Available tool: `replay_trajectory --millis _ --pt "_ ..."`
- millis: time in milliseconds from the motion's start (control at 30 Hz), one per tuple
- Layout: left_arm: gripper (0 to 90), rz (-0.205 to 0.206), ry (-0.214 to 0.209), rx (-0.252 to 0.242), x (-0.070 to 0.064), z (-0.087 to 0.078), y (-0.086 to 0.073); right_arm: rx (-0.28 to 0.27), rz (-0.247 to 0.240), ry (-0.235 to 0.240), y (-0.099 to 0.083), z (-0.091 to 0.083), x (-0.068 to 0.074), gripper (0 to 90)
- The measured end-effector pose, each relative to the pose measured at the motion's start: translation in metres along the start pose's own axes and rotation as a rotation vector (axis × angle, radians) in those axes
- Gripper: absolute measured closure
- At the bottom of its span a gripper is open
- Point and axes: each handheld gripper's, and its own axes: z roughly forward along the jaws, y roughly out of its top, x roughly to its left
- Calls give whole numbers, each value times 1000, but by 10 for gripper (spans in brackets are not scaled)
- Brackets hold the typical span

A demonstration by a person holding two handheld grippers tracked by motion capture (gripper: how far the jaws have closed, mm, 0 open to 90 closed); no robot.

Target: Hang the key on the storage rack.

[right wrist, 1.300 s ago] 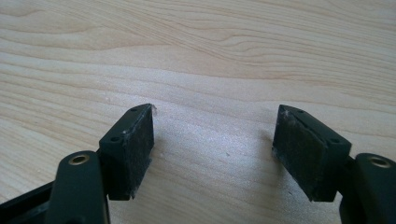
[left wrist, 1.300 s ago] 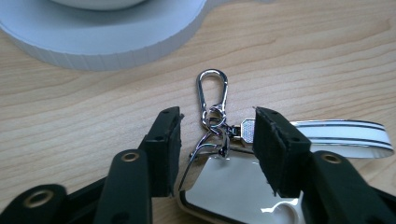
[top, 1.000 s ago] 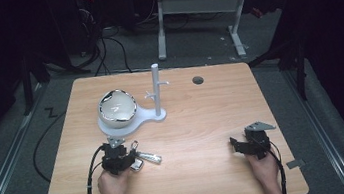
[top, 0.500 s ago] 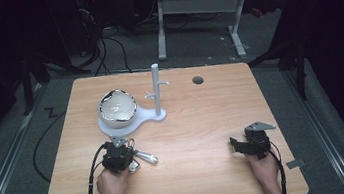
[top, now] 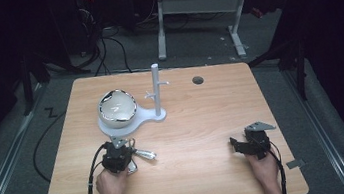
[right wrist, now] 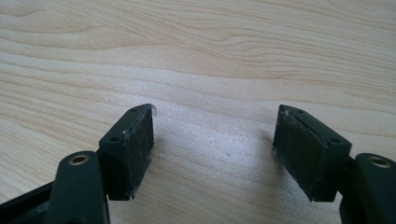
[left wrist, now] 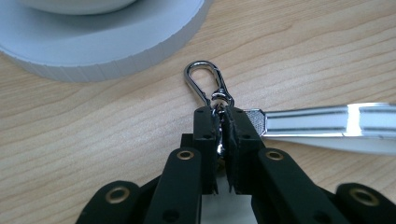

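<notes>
Where left tongs (left wrist: 223, 126) pinch, keychain (left wrist: 205, 84) just ahead.

Wooden table (top: 198, 123) with a dark round hole (top: 198, 80), grey floor (top: 27, 161), cables (top: 103, 50), white desk frame (top: 198, 7) behind

Left hand (top: 112, 184): enters from 6 o'clock, grips the left gripper (left wrist: 223, 128), which aims toward 12.
Left jaws: pinched together on a clip (left wrist: 207, 84).
Right hand (top: 264, 168): enters from 6 o'clock, holds the right gripper (right wrist: 212, 149), which aims toward 9.
Right jaws: spread wide, low over the table (right wrist: 210, 60).
</notes>
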Motion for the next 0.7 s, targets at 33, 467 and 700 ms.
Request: replay_trajectory --millis 33,467,700 --pt "841 0 0 0 0 0 0 0 0 0 0 0 0 291" --pt "851 11 -1 -98 -1 -14 1 0 0 0 0 0 0 291" --pt "851 -16 -39 -168 1 -29 4 0 -1 0 0 0 0 291"
